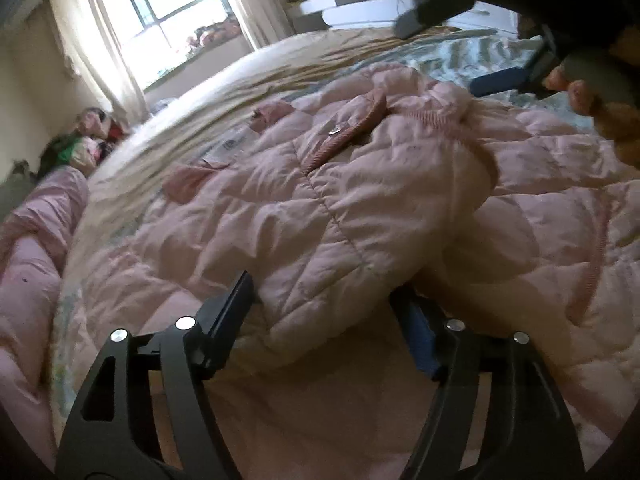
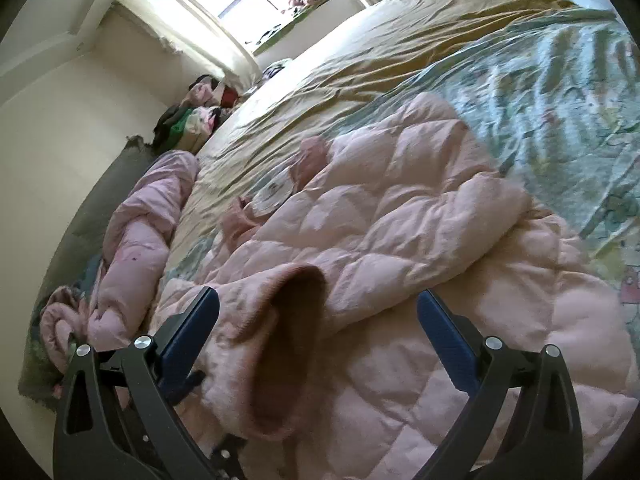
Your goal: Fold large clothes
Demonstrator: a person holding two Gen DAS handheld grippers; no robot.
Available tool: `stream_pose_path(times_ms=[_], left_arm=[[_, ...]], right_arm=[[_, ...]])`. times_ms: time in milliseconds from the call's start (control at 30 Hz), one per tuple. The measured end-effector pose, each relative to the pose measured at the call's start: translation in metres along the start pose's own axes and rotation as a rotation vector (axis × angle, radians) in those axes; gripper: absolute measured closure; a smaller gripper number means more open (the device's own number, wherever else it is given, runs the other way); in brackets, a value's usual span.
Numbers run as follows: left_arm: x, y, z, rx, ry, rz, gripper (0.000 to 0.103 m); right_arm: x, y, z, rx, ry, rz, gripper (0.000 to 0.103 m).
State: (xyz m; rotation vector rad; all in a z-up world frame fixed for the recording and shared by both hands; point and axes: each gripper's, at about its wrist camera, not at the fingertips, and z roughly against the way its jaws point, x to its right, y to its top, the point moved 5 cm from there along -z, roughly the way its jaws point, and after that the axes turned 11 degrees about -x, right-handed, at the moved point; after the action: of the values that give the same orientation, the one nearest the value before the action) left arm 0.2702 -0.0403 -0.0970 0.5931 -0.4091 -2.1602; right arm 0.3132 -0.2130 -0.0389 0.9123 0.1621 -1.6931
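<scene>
A pink quilted jacket [image 1: 320, 200] lies spread on the bed [image 1: 260, 64], taking up most of the near part. Its ribbed collar [image 1: 344, 132] with a metal snap [image 1: 333, 131] faces the far side, and a sleeve is folded across the body.

The left gripper [image 1: 320, 304] hangs over the near edge of the folded sleeve, jaws wide, the quilted fabric lying between them without the pads pressing it. The right gripper [image 2: 318, 320] also stands wide open, with the sleeve's ribbed cuff [image 2: 296, 344] gaping between its fingers, not clamped.

The bed carries a tan sheet [image 2: 360, 72] at its far left and a pale green patterned cover [image 2: 560, 100] at its right. A second pink garment [image 2: 136, 240] is bunched along the bed's left edge, and a heap of coloured clothes [image 2: 200, 116] lies at the far left corner by the wall. A bright window [image 1: 160, 4] with light curtains stands beyond.

Only the left wrist view shows the other gripper and the hand [image 1: 592, 92] holding it at upper right, and white furniture [image 1: 360, 8] with clutter past the bed's far edge. Only the right wrist view shows the cuff's dark inside.

A white label [image 1: 232, 146] near the collar bears print too blurred to read.
</scene>
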Motion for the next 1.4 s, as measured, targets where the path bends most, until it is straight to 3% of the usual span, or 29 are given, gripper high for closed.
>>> stream_pose_path(times_ms=[67,133,267,500,633,733,900,1033,1067,1167,1400], left_arm=[[-0.005,-0.001,0.011,0.016,-0.12,0.031,0.022],[-0.012,0.0,0.021,0.042,-0.154,0.062,0.02],[-0.047,0.004,0.036,0.08,-0.148,0.203,0.011],[-0.127,-0.007,0.048,0.104,-0.06,0.467,0.009],[-0.169,-0.018,0.052,0.109,0.019,0.573,0.009],[-0.196,-0.027,0.049,0.099,0.055,0.642,0.009],[-0.224,-0.041,0.051,0.095,0.064,0.735,0.01],[-0.242,-0.051,0.056,0.107,0.066,0.803,0.009],[-0.247,-0.054,0.057,0.112,0.061,0.823,0.009],[-0.254,-0.061,0.058,0.112,0.067,0.862,0.009],[-0.269,-0.074,0.062,0.118,0.069,0.927,0.01]], right_arm=[[-0.003,0.001,-0.004,-0.022,0.033,-0.016,0.004],[-0.008,0.001,-0.009,-0.038,0.044,-0.016,0.004],[-0.023,-0.003,-0.019,-0.07,0.065,0.012,0.004],[-0.038,-0.01,-0.048,-0.132,0.056,0.018,0.005],[-0.034,-0.007,-0.065,-0.15,0.034,-0.005,0.03],[-0.03,-0.008,-0.073,-0.15,0.022,-0.033,0.034],[-0.029,-0.007,-0.076,-0.121,-0.006,-0.022,0.052],[-0.037,-0.008,-0.078,-0.122,0.005,0.022,0.075],[-0.04,-0.007,-0.076,-0.109,0.0,0.039,0.085],[-0.061,-0.002,-0.058,-0.038,0.003,0.139,0.09],[-0.128,0.017,-0.017,0.076,0.01,0.389,0.091]])
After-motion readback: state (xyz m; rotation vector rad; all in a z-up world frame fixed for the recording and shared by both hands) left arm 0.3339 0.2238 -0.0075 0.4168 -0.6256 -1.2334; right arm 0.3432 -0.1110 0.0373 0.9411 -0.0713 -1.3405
